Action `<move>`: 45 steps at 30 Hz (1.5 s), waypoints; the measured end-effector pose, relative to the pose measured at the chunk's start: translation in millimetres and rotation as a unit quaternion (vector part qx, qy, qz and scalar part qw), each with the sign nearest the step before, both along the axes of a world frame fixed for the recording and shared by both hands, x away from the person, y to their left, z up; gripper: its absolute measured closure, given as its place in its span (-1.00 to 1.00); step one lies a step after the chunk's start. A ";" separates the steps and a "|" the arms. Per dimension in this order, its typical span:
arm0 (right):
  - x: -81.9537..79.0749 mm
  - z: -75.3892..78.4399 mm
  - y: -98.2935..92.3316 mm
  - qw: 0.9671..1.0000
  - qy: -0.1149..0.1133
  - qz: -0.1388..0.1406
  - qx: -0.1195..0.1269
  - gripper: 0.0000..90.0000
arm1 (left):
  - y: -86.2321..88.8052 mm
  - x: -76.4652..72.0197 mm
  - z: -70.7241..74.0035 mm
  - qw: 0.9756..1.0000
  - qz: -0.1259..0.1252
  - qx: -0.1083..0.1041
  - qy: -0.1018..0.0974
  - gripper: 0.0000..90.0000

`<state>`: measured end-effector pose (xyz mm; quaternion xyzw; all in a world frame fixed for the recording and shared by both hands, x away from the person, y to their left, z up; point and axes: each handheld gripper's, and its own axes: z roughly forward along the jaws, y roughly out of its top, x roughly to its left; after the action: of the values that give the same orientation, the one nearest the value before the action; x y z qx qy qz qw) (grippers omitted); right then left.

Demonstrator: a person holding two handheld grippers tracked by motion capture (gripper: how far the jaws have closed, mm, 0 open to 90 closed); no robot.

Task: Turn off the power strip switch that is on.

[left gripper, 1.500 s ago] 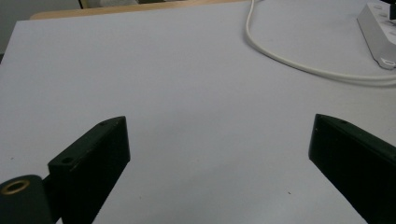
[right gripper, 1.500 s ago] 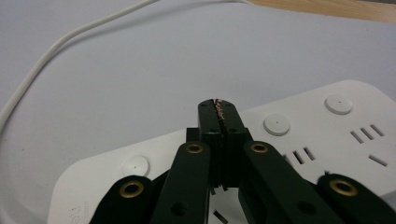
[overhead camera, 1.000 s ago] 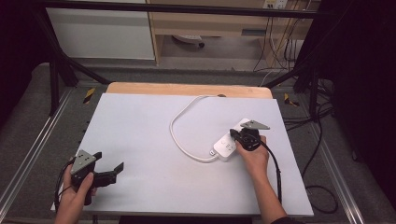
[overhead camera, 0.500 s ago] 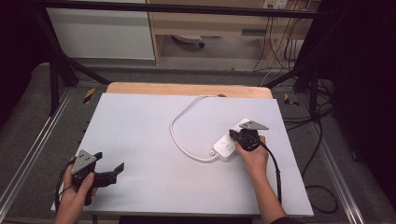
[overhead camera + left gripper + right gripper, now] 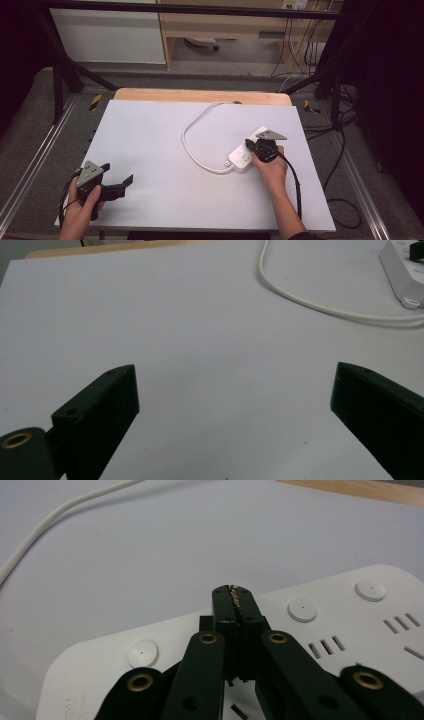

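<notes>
Two grippers: right gripper (image 5: 248, 145) fingers clenched over power strip (image 5: 243, 154); left gripper (image 5: 120, 182) fingers released; cord (image 5: 192, 150) between.

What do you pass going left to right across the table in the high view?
Left gripper, jaws open over the bare mat → looping white cable → white power strip → right gripper, jaws shut, on the strip.

power strip (image 5: 245, 155): white (cord too) | claws: black | table (image 5: 150, 150): pale grey
</notes>
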<state>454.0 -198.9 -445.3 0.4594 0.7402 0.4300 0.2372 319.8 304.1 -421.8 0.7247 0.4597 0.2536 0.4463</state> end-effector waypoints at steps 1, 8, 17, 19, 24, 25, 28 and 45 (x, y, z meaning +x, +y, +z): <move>-0.1 -0.2 0.1 1.000 -0.001 0.000 -0.001 1.00 | 0.0 0.0 0.0 1.000 0.000 0.000 0.000 -0.88; -1.2 -1.5 0.3 1.000 -0.008 -0.001 -0.002 1.00 | 0.0 -0.2 0.0 1.000 0.000 0.001 0.000 -0.89; -2.6 -2.7 1.0 1.000 -0.015 -0.002 -0.004 1.00 | -0.1 -0.5 0.0 1.000 0.002 0.000 0.000 -0.88; -2.7 -2.5 1.3 1.000 -0.013 -0.003 -0.004 1.00 | 0.0 -0.5 0.0 1.000 0.002 0.000 0.000 -0.89; -2.6 -2.3 2.0 1.000 -0.015 -0.004 -0.008 1.00 | -0.2 -0.6 0.0 1.000 0.001 -0.001 0.000 -0.89; -2.8 -2.3 2.1 1.000 -0.015 -0.004 -0.008 1.00 | -0.2 -0.7 0.1 1.000 0.001 -0.001 0.000 -0.88; -2.8 -2.5 2.3 1.000 -0.015 -0.006 -0.008 1.00 | -0.1 -0.7 0.1 1.000 0.001 -0.001 0.000 -0.88; -2.8 -3.4 -1.3 1.000 -0.009 -0.007 0.003 1.00 | 0.4 -0.8 0.3 1.000 0.003 -0.003 -0.001 -0.88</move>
<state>451.2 -200.2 -448.7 0.4617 0.7334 0.4344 0.2454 319.0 304.5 -421.5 0.7216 0.4622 0.2543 0.4484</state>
